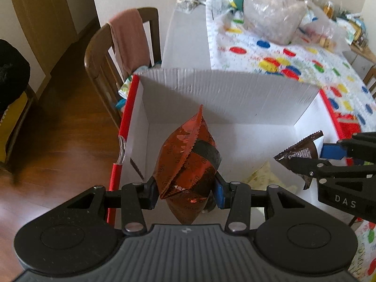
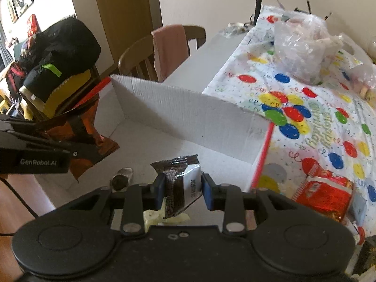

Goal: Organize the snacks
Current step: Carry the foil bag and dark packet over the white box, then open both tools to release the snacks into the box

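Note:
My left gripper [image 1: 185, 193] is shut on a shiny red Oreo packet [image 1: 188, 164] and holds it upright above the open white cardboard box [image 1: 230, 98]. My right gripper [image 2: 182, 189] is shut on a dark brown and white snack packet [image 2: 182, 178], also above the box. The right gripper with its packet [image 1: 303, 150] shows at the right of the left wrist view; the left one with the red packet [image 2: 77, 131] shows at the left of the right wrist view. On the box floor lie a pale yellow wrapped snack [image 1: 265, 178] and a small dark round snack [image 2: 121, 179].
The box stands on a table with a balloon-print cloth [image 2: 317, 122]. A red snack packet [image 2: 326, 192] lies on the cloth right of the box. Clear plastic bags [image 2: 303, 44] sit at the far end. A wooden chair with a pink cloth [image 1: 131, 44] stands left of the table.

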Tool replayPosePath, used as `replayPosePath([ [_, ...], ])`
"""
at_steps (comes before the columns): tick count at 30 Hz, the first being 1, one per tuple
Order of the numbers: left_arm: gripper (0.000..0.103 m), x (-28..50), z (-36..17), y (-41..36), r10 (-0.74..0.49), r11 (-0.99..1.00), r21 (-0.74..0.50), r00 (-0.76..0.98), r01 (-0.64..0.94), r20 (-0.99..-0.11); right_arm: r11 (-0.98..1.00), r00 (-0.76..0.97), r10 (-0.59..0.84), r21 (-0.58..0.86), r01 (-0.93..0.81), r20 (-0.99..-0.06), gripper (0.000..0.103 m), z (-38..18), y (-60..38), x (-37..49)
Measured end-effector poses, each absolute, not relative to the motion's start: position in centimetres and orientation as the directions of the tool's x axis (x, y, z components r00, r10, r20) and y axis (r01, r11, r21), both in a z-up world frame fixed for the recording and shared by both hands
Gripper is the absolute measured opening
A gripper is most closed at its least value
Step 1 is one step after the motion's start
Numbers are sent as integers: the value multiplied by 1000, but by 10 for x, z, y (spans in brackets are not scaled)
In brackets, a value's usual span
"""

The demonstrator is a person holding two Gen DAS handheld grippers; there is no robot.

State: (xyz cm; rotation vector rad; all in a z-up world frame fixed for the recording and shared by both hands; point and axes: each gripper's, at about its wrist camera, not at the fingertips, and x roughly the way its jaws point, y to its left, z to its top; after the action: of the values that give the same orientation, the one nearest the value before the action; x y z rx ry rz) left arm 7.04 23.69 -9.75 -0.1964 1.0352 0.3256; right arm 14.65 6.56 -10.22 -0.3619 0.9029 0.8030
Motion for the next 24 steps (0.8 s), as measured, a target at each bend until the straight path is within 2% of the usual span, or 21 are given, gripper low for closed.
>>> replayPosePath([
  [17,45,83,-124,228,140,955,17,400,-296,-906,663,357,398,-4,-749,-845,34,-126,77,149],
  [20,55,82,-123,228,140,954,14,407,-299,-903,665,353,397,1,-747,-847,35,-126,76,150],
  [24,56,77,-118,224,134,955,4,422,-295,-897,667,346,409,18,-745,-844,37,-124,73,151],
])
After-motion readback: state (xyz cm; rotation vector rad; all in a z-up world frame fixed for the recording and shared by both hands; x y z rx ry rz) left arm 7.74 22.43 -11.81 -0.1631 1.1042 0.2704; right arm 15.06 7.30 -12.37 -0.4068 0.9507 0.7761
